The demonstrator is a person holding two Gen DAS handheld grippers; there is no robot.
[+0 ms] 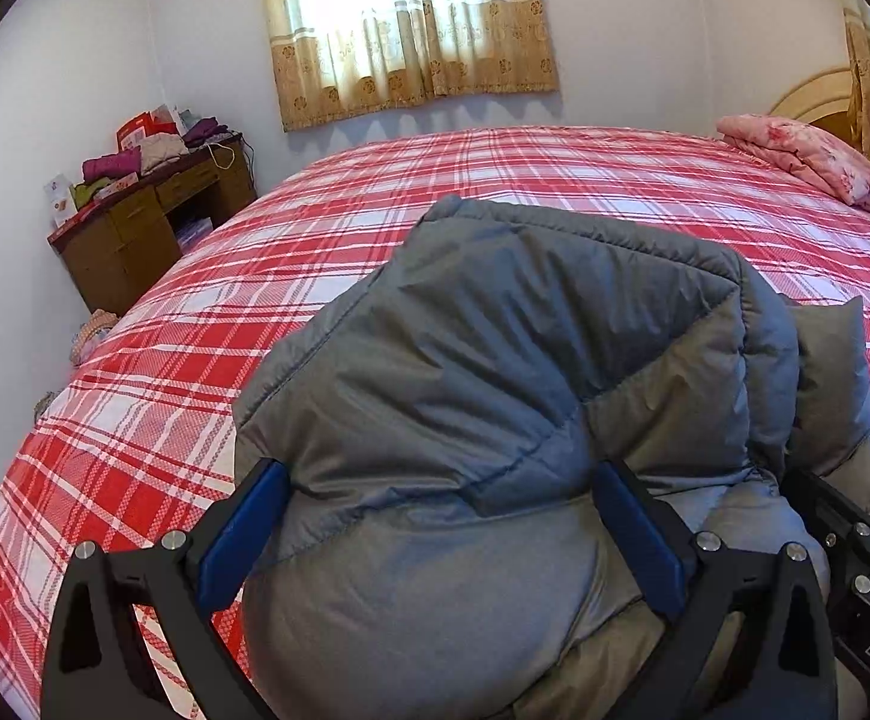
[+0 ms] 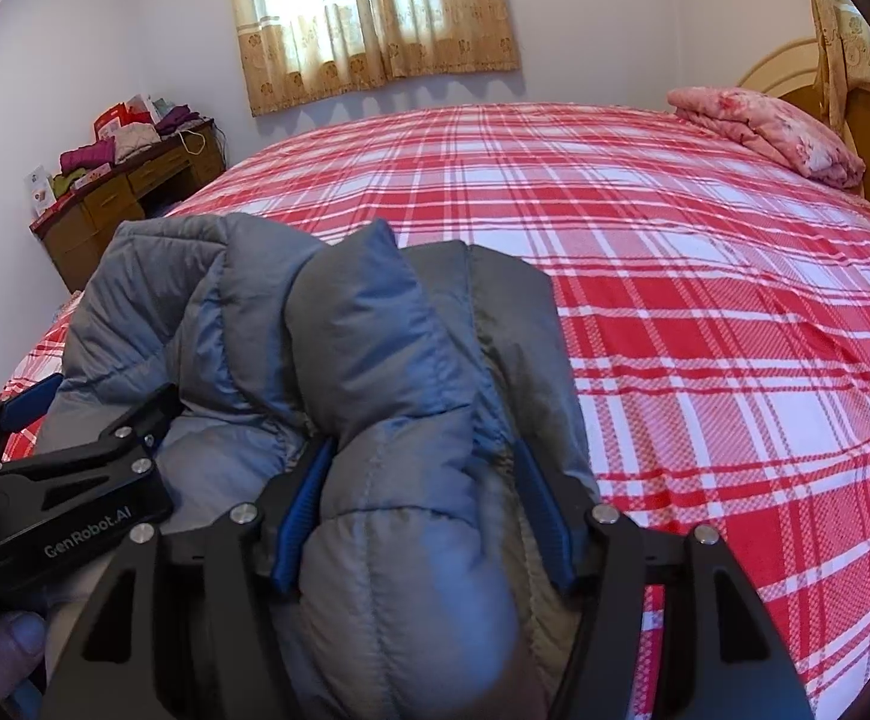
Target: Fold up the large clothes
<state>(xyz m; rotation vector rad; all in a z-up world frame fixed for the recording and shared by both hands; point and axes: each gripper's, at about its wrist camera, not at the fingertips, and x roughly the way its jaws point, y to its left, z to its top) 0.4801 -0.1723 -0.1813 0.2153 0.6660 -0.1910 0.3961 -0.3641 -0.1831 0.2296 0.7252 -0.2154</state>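
A grey puffy quilted jacket (image 1: 495, 372) lies bunched in a thick bundle at the near edge of the bed. My left gripper (image 1: 441, 528) has its blue-padded fingers on either side of the left part of the bundle, clamped on it. My right gripper (image 2: 423, 510) grips the right part of the jacket (image 2: 375, 360), with folds squeezed between its blue pads. The left gripper's body shows in the right wrist view (image 2: 63, 480) at the lower left, and the right gripper shows at the left view's right edge (image 1: 855, 570).
The bed (image 1: 555, 180) has a red and white plaid cover (image 2: 705, 300). A folded pink quilt (image 1: 807, 156) lies at the far right by the headboard. A brown desk (image 1: 147, 222) piled with clothes stands at the far left under a curtained window (image 1: 411, 24).
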